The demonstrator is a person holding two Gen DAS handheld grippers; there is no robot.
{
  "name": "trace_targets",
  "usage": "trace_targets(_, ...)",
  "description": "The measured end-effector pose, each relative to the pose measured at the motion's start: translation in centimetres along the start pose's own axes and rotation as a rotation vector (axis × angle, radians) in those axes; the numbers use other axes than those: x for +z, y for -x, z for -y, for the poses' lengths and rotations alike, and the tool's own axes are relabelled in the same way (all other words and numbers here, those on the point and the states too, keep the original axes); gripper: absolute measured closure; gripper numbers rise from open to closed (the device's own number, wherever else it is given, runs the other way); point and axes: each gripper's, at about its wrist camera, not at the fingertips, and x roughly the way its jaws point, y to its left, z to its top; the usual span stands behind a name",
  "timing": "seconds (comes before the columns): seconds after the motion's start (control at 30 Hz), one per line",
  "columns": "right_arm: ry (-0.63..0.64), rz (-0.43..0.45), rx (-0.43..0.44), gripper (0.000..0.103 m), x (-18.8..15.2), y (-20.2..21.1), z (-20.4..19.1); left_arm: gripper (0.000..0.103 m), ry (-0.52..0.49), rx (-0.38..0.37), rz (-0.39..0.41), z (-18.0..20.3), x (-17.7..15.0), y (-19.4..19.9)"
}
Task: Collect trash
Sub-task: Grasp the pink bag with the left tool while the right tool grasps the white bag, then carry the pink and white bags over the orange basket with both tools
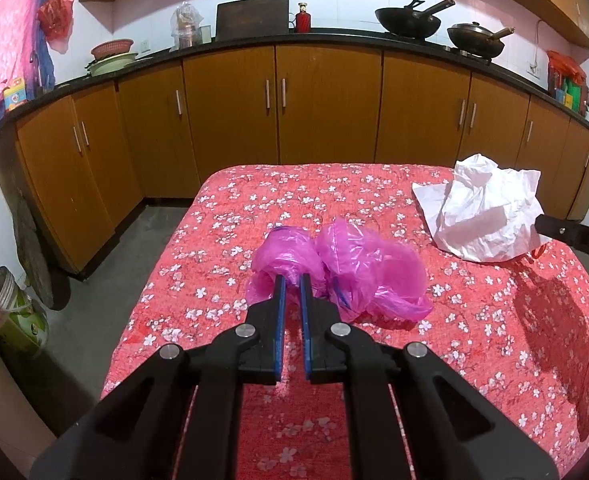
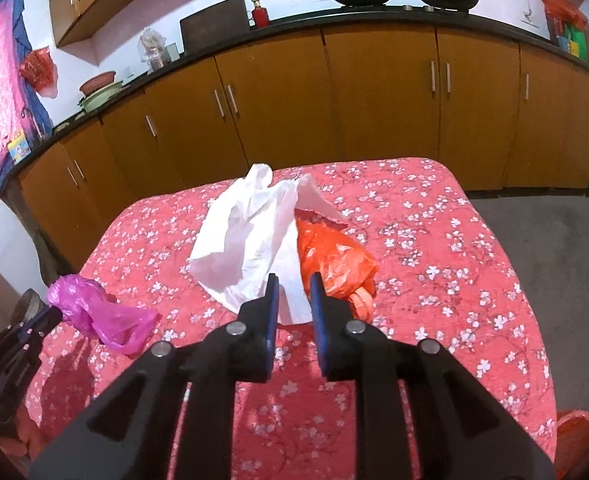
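Note:
A crumpled pink plastic bag (image 1: 346, 268) lies on the red floral tablecloth (image 1: 374, 360). My left gripper (image 1: 293, 280) is shut on the pink bag's near edge; it also shows at the left of the right wrist view (image 2: 94, 312). A white plastic bag (image 2: 250, 240) stands crumpled mid-table, with an orange plastic bag (image 2: 334, 260) touching its right side. My right gripper (image 2: 294, 284) has its fingers narrowly apart around the white bag's near edge. The white bag also shows in the left wrist view (image 1: 486, 212).
The table (image 2: 434, 208) stands in a kitchen, with wooden cabinets (image 1: 294, 108) behind it under a dark counter with woks (image 1: 408, 20). Grey floor (image 2: 554, 260) lies to the right. A bucket (image 1: 10, 312) sits on the floor at left. Another orange bag (image 2: 574, 440) lies by the table's right edge.

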Motion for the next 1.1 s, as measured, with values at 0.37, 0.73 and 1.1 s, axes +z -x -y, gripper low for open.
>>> trace_targets(0.37,0.028,0.051,-0.036,0.101,-0.6,2.3,0.6,0.096,-0.003,0.008,0.004,0.0,0.0,0.1)
trace_targets(0.73,0.18,0.166,-0.052,0.101,-0.9,8.9,-0.4,0.096,-0.001,0.0,0.022,0.6,-0.5,2.2)
trace_targets(1.1,0.123,0.189,-0.077,0.101,-1.4,12.6,1.1,0.097,-0.025,-0.018,0.072,2.0,0.3,5.8)
